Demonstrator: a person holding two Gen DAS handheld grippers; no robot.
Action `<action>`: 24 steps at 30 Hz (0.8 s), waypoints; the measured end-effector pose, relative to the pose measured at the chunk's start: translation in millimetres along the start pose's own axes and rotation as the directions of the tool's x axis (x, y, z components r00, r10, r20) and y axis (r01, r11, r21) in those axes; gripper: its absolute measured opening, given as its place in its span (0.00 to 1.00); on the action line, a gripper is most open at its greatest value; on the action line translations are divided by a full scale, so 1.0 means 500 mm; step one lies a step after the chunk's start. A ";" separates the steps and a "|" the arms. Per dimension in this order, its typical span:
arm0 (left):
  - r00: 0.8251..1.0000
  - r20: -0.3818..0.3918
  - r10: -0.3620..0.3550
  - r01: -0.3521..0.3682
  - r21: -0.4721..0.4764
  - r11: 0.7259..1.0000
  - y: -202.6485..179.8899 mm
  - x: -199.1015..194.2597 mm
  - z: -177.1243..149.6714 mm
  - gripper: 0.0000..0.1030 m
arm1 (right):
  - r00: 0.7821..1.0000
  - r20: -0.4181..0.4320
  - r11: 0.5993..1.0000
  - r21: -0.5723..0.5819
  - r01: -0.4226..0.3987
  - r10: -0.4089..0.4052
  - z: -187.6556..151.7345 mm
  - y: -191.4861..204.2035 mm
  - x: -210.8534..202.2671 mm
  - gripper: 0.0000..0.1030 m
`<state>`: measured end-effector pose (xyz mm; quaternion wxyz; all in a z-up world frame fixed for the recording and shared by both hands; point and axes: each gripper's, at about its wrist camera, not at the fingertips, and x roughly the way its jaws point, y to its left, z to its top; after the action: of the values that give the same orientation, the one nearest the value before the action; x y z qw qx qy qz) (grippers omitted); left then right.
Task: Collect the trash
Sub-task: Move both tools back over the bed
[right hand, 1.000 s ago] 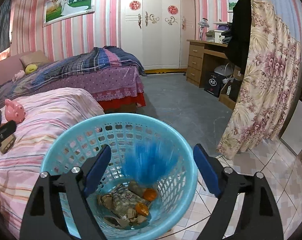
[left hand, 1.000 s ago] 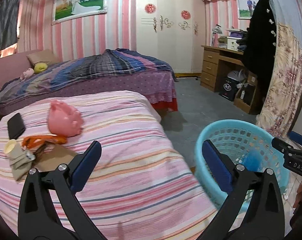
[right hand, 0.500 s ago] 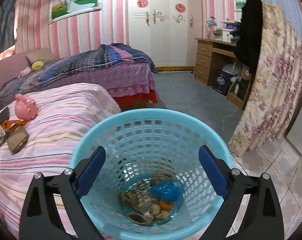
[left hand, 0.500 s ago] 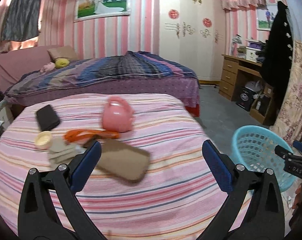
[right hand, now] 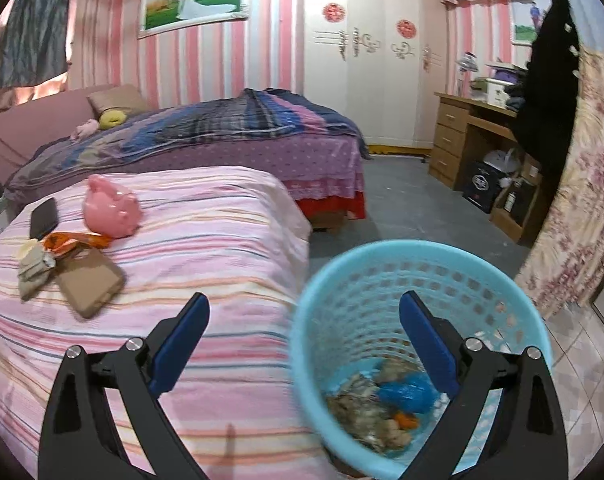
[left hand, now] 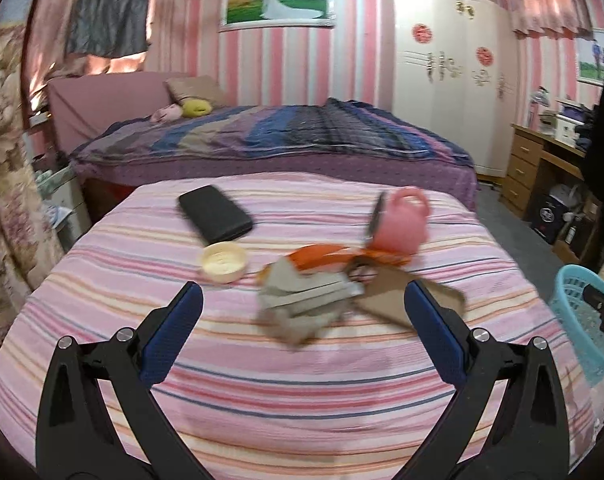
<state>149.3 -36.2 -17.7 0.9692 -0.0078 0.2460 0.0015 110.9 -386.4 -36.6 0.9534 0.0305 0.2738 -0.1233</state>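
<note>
My left gripper (left hand: 302,312) is open above the pink striped bed (left hand: 302,392). Just beyond its fingers lie a crumpled grey-beige paper wad (left hand: 302,304), an orange wrapper (left hand: 326,256) and a brown flat case (left hand: 406,296). A cream round lid (left hand: 224,262) sits to the left of them. My right gripper (right hand: 304,320) is open and empty over the rim of the light blue basket (right hand: 382,264), which stands on the floor by the bed. Inside the basket lie a blue bag (right hand: 406,394) and other brownish scraps (right hand: 366,408). The same paper wad (right hand: 32,268) and wrapper (right hand: 74,240) show at the left.
A black phone (left hand: 214,212) and a pink piggy bank (left hand: 402,220) rest on the striped bed. A second bed (left hand: 282,140) with a plaid blanket stands behind. A wooden desk (right hand: 470,140), a white wardrobe (right hand: 366,60) and a floral curtain (right hand: 582,200) line the right side.
The left gripper has swung left from the basket to over the bed's items. The right gripper has let a blue bag fall into the basket and shifted left toward the bed.
</note>
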 end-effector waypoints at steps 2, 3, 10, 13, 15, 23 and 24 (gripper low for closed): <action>1.000 -0.009 0.016 -0.016 -0.003 1.000 0.020 0.006 -0.005 0.95 | 1.000 0.003 1.000 -0.013 -0.022 0.022 0.003 0.031 0.004 0.91; 1.000 -0.016 0.027 -0.027 -0.002 1.000 0.031 0.012 -0.008 0.95 | 0.999 0.002 0.999 -0.020 -0.037 0.037 0.004 0.048 0.007 0.91; 0.997 -0.050 0.055 -0.057 -0.038 0.998 0.086 0.044 -0.028 0.95 | 0.997 -0.014 0.993 -0.084 -0.082 0.081 0.007 0.130 0.014 0.91; 0.996 -0.070 0.059 -0.063 -0.044 0.997 0.100 0.068 -0.032 0.95 | 0.995 -0.017 0.989 -0.114 -0.095 0.094 0.011 0.160 0.021 0.91; 0.995 -0.087 0.052 -0.056 -0.052 0.997 0.103 0.079 -0.033 0.95 | 0.994 -0.023 0.987 -0.121 -0.106 0.104 0.015 0.175 0.027 0.91; 0.990 -0.137 -0.031 0.025 -0.043 0.999 0.070 0.144 -0.005 0.94 | 0.993 -0.029 0.986 -0.118 -0.121 0.118 0.031 0.202 0.061 0.94; 0.988 -0.152 -0.033 0.028 -0.036 0.999 0.063 0.159 -0.001 0.94 | 0.993 -0.030 0.986 -0.117 -0.121 0.118 0.034 0.204 0.065 0.94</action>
<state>218.7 -4.7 -56.4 0.9473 -0.0278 0.3190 -0.0097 172.1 -296.7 -40.4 0.9560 -0.0082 0.2892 -0.0492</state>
